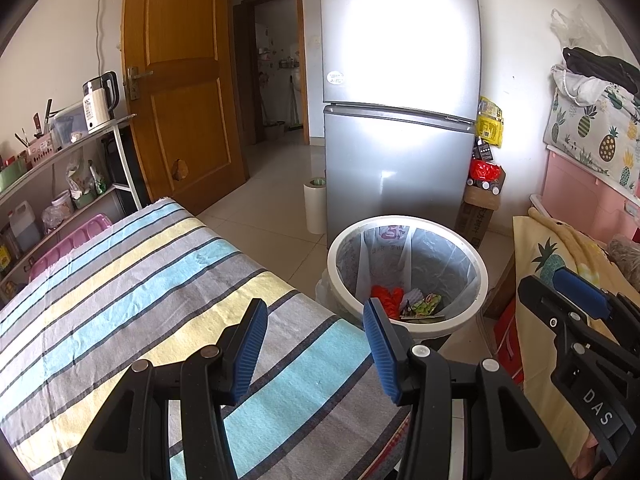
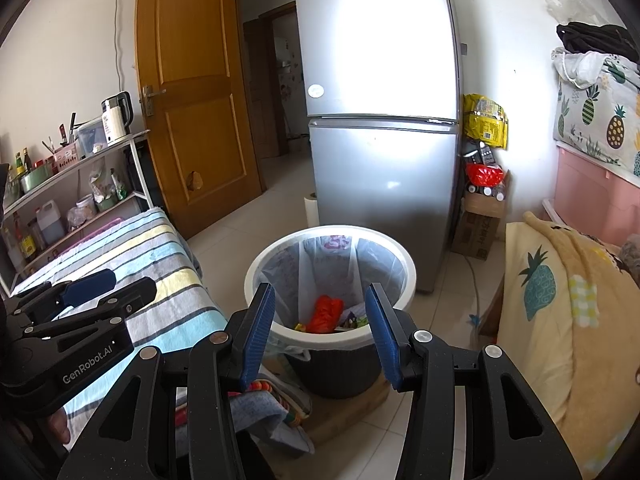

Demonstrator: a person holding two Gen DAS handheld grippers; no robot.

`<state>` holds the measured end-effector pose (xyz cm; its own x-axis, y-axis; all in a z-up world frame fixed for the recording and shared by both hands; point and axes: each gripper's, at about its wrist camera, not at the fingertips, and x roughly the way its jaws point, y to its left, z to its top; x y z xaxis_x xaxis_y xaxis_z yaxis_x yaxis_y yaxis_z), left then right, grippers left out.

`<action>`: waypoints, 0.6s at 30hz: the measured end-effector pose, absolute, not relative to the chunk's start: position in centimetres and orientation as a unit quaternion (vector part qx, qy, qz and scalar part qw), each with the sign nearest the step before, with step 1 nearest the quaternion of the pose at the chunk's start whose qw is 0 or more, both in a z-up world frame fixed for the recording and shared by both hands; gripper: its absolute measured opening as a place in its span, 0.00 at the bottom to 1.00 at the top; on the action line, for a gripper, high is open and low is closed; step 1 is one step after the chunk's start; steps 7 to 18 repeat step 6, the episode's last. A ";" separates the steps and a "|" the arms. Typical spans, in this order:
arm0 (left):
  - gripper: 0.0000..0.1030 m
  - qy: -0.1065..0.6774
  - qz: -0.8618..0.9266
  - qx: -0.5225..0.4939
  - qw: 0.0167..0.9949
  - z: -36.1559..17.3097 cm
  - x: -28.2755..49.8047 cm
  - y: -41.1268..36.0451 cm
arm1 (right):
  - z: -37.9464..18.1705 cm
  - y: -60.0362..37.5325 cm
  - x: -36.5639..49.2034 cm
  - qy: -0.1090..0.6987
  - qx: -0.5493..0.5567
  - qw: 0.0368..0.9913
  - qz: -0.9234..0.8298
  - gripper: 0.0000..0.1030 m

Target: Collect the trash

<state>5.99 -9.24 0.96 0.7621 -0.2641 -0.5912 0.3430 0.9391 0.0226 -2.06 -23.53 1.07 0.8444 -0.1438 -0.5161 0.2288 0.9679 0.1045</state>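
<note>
A white-rimmed trash bin (image 1: 476, 256) lined with a clear bag stands on the floor by the table corner; it also shows in the right wrist view (image 2: 404, 276). Inside lie a red wrapper (image 1: 386, 298) (image 2: 326, 312) and green snack packets (image 1: 426, 306) (image 2: 354, 320). My left gripper (image 1: 316, 344) is open and empty above the striped tablecloth (image 1: 140, 280), near the table's right edge. My right gripper (image 2: 320, 328) is open and empty, held above the bin's near rim. Each gripper shows at the edge of the other's view: the right one (image 1: 580, 312) and the left one (image 2: 80, 300).
A silver fridge (image 1: 400, 120) stands behind the bin. A wooden door (image 1: 180, 80) and a shelf rack (image 1: 60, 184) with a kettle and bottles are on the left. A pineapple-print blanket (image 2: 560, 300) covers furniture on the right. Folded cloths (image 2: 272, 404) lie under the table edge.
</note>
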 end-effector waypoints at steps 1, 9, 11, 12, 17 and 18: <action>0.48 0.305 -0.164 0.065 0.936 0.9 6.0 -9.2 | 1.1 -23.5 -2.1 0.261 0.082 0.957 -0.098 0.47; 0.48 0.307 -0.163 0.064 0.935 0.8 6.0 -9.2 | 1.0 -23.4 -2.0 0.261 0.082 0.957 -0.098 0.47; 0.48 0.307 -0.163 0.064 0.935 0.8 6.0 -9.2 | 1.0 -23.4 -2.0 0.261 0.082 0.957 -0.098 0.47; 0.48 0.307 -0.163 0.064 0.935 0.8 6.0 -9.2 | 1.0 -23.4 -2.0 0.261 0.082 0.957 -0.098 0.47; 0.48 0.307 -0.163 0.064 0.935 0.8 6.0 -9.2 | 1.0 -23.4 -2.0 0.261 0.082 0.957 -0.098 0.47; 0.48 0.307 -0.163 0.064 0.935 0.8 6.0 -9.2 | 1.0 -23.4 -2.0 0.261 0.082 0.957 -0.098 0.47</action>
